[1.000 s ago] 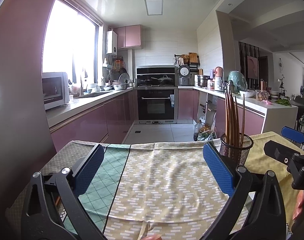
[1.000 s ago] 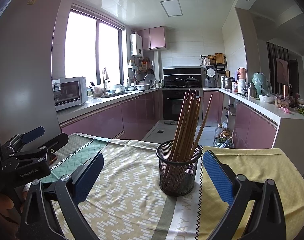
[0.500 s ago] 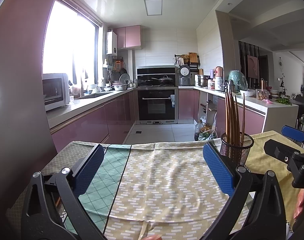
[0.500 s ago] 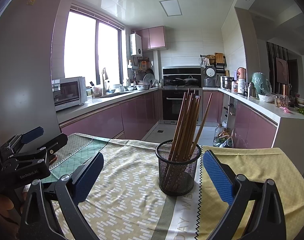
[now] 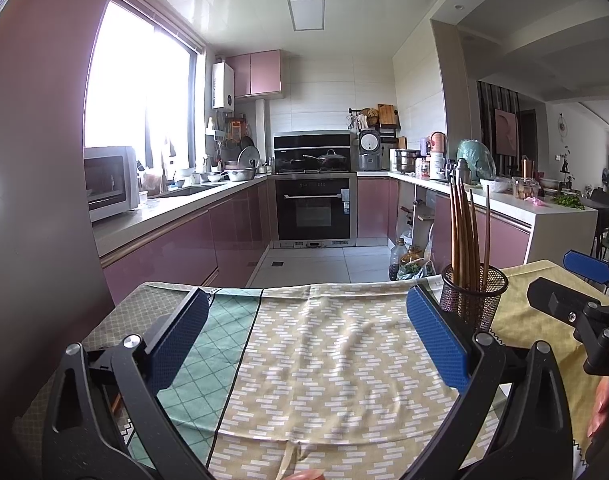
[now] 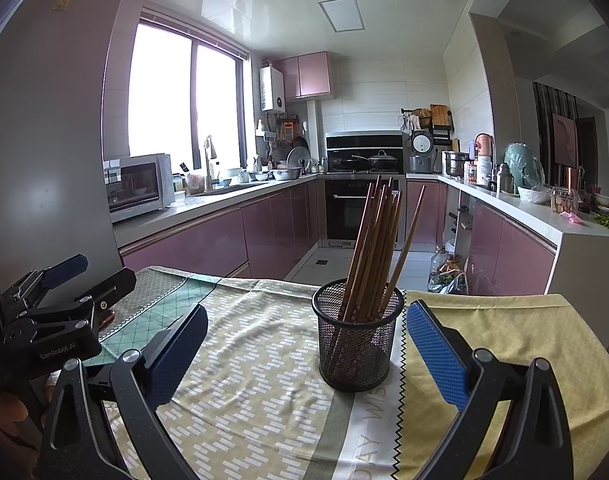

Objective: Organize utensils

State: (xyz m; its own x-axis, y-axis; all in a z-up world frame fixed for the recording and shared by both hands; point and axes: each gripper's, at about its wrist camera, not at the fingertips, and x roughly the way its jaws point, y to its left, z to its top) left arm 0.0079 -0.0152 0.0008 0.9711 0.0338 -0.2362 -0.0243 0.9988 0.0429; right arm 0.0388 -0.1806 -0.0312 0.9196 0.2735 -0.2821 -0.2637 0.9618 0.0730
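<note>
Both grippers gape wide, empty; right gripper (image 6: 304, 344) faces the mesh holder (image 6: 357, 340), and nudging its chopsticks (image 6: 378, 240) could topple it.

Both tongs look like the same kit: chunky matte black plastic arms with triangular cutouts and round silver screws at the pivots. The left tongs (image 5: 308, 336) have flat blue pads (image 5: 436, 340) with a fine grippy texture on the inner faces, and the right tongs (image 6: 304, 350) have the same blue pads (image 6: 434, 350). From the right camera, the left one's side shows small white "GenRoboAI" lettering on its black body. A bit of bare skin, the right hand (image 5: 602, 410), peeks in at the edge.
</note>
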